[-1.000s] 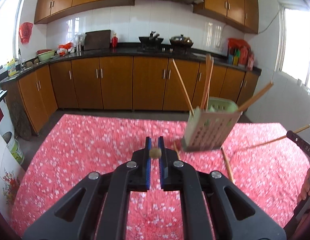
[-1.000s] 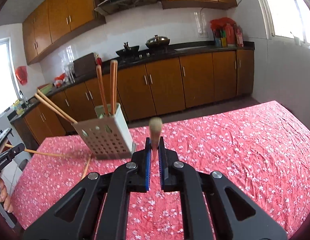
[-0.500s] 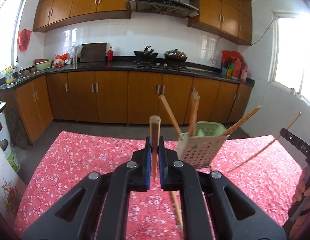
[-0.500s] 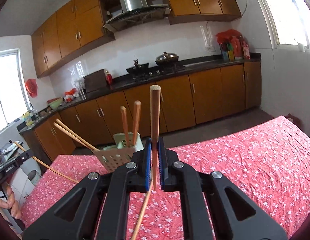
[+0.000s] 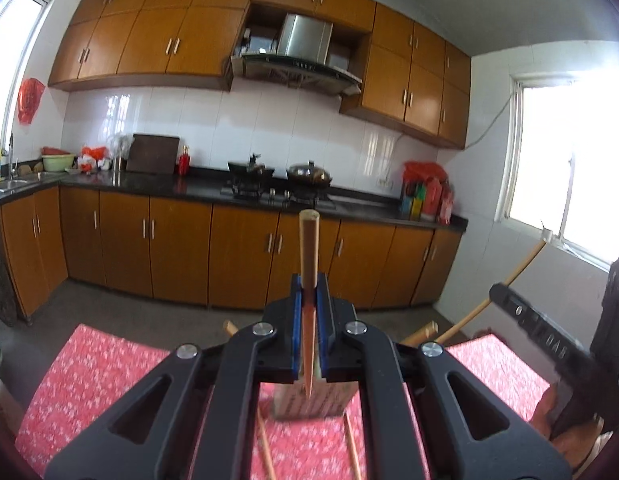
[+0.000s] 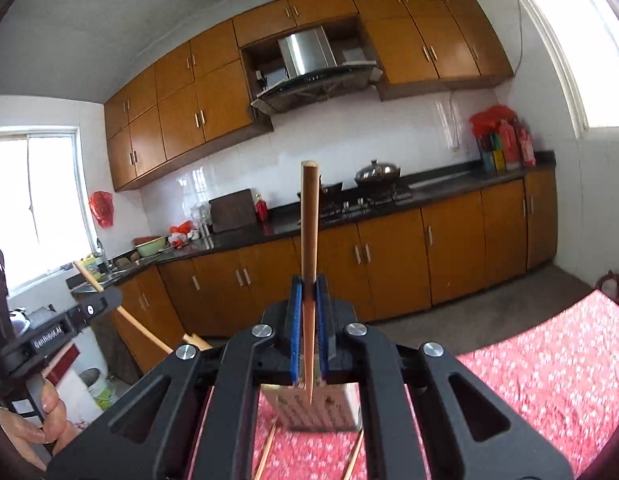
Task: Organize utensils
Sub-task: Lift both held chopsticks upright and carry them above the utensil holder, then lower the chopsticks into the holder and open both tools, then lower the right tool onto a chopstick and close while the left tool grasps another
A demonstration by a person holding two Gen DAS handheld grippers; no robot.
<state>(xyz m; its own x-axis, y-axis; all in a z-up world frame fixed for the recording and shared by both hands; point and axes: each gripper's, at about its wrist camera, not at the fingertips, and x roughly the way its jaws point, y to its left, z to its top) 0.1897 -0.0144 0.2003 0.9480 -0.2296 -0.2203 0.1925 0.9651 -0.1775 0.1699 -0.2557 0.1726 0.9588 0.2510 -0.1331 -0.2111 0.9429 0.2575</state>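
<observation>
Left wrist view. Left gripper (image 5: 308, 312): jaws clamped on one wooden chopstick (image 5: 309, 248), held near its thin end. Long axis upright; blunt thick end up, against the kitchen cabinets, pointed tip down, showing just below the blue pads (image 5: 296, 320). Judged reason: an upright stick with its tip down is ready to drop into a holder. Perforated utensil holder (image 5: 301, 400): stands on the red floral surface (image 5: 109, 364) directly beyond and below the tip, mostly hidden by the gripper body. The ends of chopsticks already in it (image 5: 423, 330) splay outward, leaning on its rim. Loose chopsticks (image 5: 351, 446) lie on the surface on the near side of the holder, running toward the near edge. At the right edge of the view: the other gripper, gripped by a hand (image 5: 565, 412), with its own chopstick slanting up.

Right wrist view. Right gripper (image 6: 308, 312): jaws clamped on a second chopstick (image 6: 309, 224), same pose: long axis upright, thick end up, tip down over the holder (image 6: 313, 408). Judged reason: both sticks are staged for insertion as a pair. Two loose chopsticks (image 6: 265, 454) lie on the surface (image 6: 549, 364) at the holder's near side. At the left edge of the view: the left gripper, its chopstick slanted, and the hand (image 6: 49, 416) holding it.
</observation>
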